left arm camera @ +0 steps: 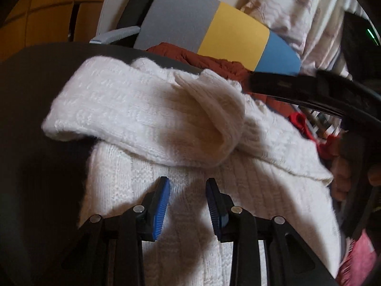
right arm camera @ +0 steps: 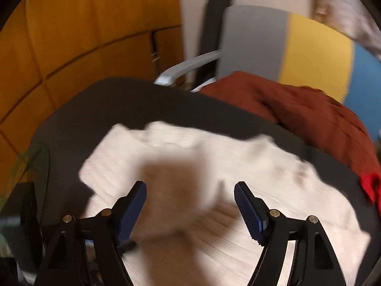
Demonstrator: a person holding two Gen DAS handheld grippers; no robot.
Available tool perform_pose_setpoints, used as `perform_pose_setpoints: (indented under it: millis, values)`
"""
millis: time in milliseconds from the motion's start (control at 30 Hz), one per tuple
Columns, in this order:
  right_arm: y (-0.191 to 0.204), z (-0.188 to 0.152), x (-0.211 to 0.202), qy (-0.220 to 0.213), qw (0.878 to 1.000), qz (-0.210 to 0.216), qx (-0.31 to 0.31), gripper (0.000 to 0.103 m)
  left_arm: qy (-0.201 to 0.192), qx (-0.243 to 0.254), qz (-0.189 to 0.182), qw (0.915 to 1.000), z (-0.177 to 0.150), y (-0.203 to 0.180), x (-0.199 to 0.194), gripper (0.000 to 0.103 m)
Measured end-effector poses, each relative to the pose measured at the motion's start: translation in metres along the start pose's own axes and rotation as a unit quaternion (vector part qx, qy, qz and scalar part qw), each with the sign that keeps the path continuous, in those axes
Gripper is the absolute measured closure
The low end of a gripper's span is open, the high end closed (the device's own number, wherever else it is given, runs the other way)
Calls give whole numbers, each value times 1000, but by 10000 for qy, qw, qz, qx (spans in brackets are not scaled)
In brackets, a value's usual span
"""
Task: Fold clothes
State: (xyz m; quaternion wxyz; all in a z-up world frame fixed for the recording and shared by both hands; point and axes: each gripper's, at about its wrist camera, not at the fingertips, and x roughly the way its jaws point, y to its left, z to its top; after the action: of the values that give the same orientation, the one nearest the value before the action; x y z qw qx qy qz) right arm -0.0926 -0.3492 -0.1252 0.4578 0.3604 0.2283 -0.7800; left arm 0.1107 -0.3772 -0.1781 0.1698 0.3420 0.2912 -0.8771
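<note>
A cream knitted sweater (left arm camera: 147,109) lies on a dark table (left arm camera: 28,90), its sleeves folded across the body. It also shows, blurred, in the right wrist view (right arm camera: 214,166). My left gripper (left arm camera: 188,183) hovers just over the sweater's lower body with its blue pads apart and nothing between them. My right gripper (right arm camera: 190,188) is wide open above the sweater, empty. The right gripper's black arm (left arm camera: 309,90) crosses the upper right of the left wrist view.
A rust-red garment (right arm camera: 297,109) is piled at the table's far right edge. Behind it stands a chair with a grey, yellow and blue back (left arm camera: 214,26). A small red item (right arm camera: 369,183) lies right of the sweater. Wooden panelling (right arm camera: 83,35) fills the left background.
</note>
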Motion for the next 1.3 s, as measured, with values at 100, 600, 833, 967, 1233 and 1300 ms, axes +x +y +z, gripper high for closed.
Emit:
perform_pose_setpoints:
  millis: [100, 600, 833, 967, 1233, 1300]
  values:
    - [30, 16, 32, 377, 9983, -178, -410, 25, -27, -85, -93, 9999, -1, 3, 0, 72]
    - [-34, -17, -4, 21, 9969, -523, 592, 95, -56, -26, -32, 10000, -6, -1, 0, 72]
    - [-89, -44, -51, -490, 9871, -426, 1465, 95, -36, 10, 25, 10000, -2, -1, 1, 72]
    - [-113, -61, -62, -650, 9776, -290, 1982, 95, -26, 39, 62, 10000, -2, -2, 1, 72]
    - [-147, -99, -55, -742, 9498, 117, 3035, 76, -3, 23, 71, 10000, -2, -1, 2, 72]
    - [-156, -109, -54, -764, 9409, 219, 3293, 60, 12, -86, -2, 10000, -1, 2, 0, 72]
